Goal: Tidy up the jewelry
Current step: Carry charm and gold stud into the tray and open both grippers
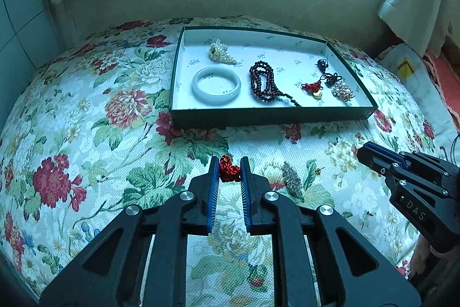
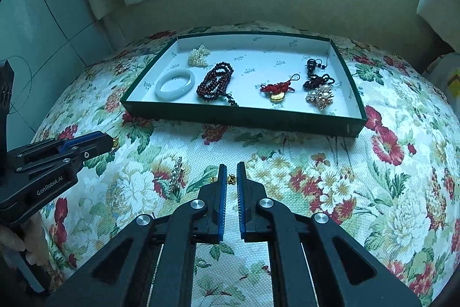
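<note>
Red knotted charm (image 1: 229, 169): pinched between the fingertips of the left claw (image 1: 229, 171), just above the flowered cloth of the table (image 1: 86, 111); in the right wrist view a gold bit shows at that claw's tip.
Left claw risk: the hold is only at the very tips, so the soft cord could slip out or dangle and snag on the tray's near wall.
Right claw (image 2: 231, 177): jaws narrowly parted around a small gold piece (image 2: 231, 179); I cannot tell whether it is gripped or merely framed. Closing off-centre could flick it away into the busy pattern.
Rhinestone brooch (image 1: 292, 180): lies on the cloth between the two claws, hard to see against the flowers, easily brushed.
Tray (image 1: 270, 114): farther off, holding a pale bangle (image 1: 216, 85), dark beads (image 1: 263, 82) and other pieces; a careless drop may tangle cords.
</note>
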